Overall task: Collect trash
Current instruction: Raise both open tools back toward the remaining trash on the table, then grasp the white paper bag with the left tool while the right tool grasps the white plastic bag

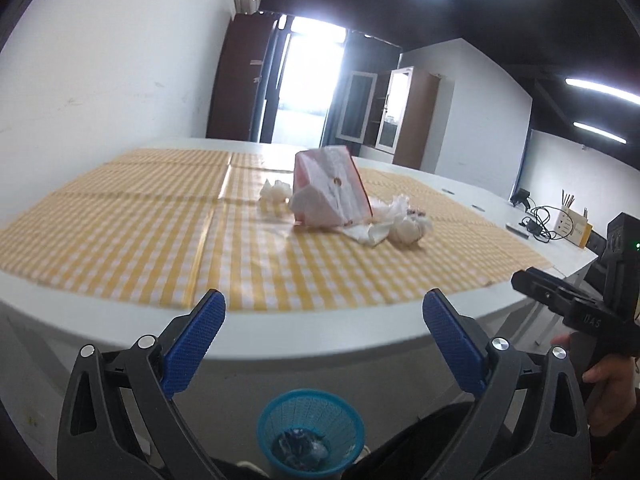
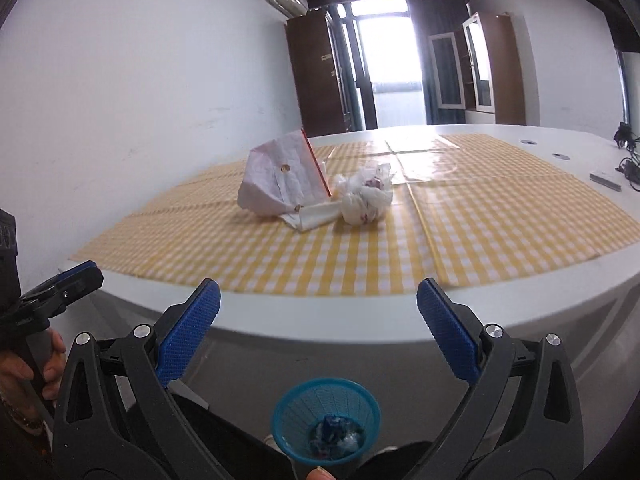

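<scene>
White walls and a bright doorway sit behind the long white surface (image 1: 360, 344), which carries a yellow checked cloth (image 1: 140, 232) with the trash heaped near its middle. From your left tongs (image 1: 324, 320) the heap lies ahead at about 12 to 1 o'clock; from your right tongs (image 2: 319, 312) it lies at about 11 to 12 o'clock, so it sits between your two hands, well apart from both, and neither is plainly nearer. Both tongs are spread wide with nothing between the blue pads, hanging off the near edge of the surface. The tallest piece is a crumpled paper wrapper with a red edge (image 2: 284, 180), propped up like a tent, its long axis running roughly left to right in the right view. Just beside it at 3 o'clock is a knotted white plastic bag (image 2: 366, 200), and a small paper wad (image 1: 276, 191) lies on the wrapper's far left side, seen only in the left view. A blue mesh bin (image 2: 326, 424) stands on the floor below at 6 o'clock, already holding some scraps. Motion blur softens the heap, and you cannot tell whether the flat white sheet under the wrapper is separate or part of it.
</scene>
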`<state>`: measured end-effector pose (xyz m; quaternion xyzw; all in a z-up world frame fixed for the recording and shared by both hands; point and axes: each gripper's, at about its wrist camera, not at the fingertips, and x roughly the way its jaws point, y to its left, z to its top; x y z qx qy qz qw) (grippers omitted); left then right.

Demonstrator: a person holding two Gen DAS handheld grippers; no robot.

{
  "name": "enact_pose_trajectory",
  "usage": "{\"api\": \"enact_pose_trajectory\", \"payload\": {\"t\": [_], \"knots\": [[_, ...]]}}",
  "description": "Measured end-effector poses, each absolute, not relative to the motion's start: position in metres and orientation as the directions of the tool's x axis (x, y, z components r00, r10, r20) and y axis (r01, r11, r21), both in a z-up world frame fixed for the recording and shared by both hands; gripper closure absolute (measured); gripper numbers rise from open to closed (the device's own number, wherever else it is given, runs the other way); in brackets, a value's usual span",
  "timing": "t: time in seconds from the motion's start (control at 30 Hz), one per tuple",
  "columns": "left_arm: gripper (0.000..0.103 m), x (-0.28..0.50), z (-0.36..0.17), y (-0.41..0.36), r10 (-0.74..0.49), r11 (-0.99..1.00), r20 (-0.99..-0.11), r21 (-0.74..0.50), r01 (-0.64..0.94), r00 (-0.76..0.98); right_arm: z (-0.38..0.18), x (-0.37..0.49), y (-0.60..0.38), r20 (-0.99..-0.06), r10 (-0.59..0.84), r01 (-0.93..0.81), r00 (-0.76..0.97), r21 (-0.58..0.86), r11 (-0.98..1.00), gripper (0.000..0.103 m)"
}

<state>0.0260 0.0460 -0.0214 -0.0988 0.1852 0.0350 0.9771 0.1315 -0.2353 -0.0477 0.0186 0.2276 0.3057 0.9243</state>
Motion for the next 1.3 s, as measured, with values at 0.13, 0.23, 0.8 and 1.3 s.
{"api": "enact_pose_trajectory", "payload": {"t": [0.13,0.23,0.8,1.3], "knots": [[0.006,0.051,-0.011,0.049,0.022,0.982,-0.367,-0.166,-0.088,0.93,-0.039,0.151,-0.227,-0.424,0.55,-0.55,0.72,0.135,0.824,0.009],[0.006,0.074,-0.006,0.055,0.012,0.979,-0.373,-0.184,-0.087,0.928,-0.037,0.171,-0.223,-0.44,0.53,-0.534,0.725,0.128,0.836,0.009],[0.007,0.197,-0.006,0.088,-0.051,0.963,-0.57,-0.246,-0.111,0.82,-0.022,0.279,-0.182,-0.59,0.508,-0.544,0.628,0.134,0.828,0.012],[0.022,0.284,-0.014,0.098,-0.065,0.968,-0.663,-0.223,-0.114,0.746,-0.049,0.346,-0.155,-0.707,0.467,-0.493,0.531,0.19,0.849,0.031]]}}
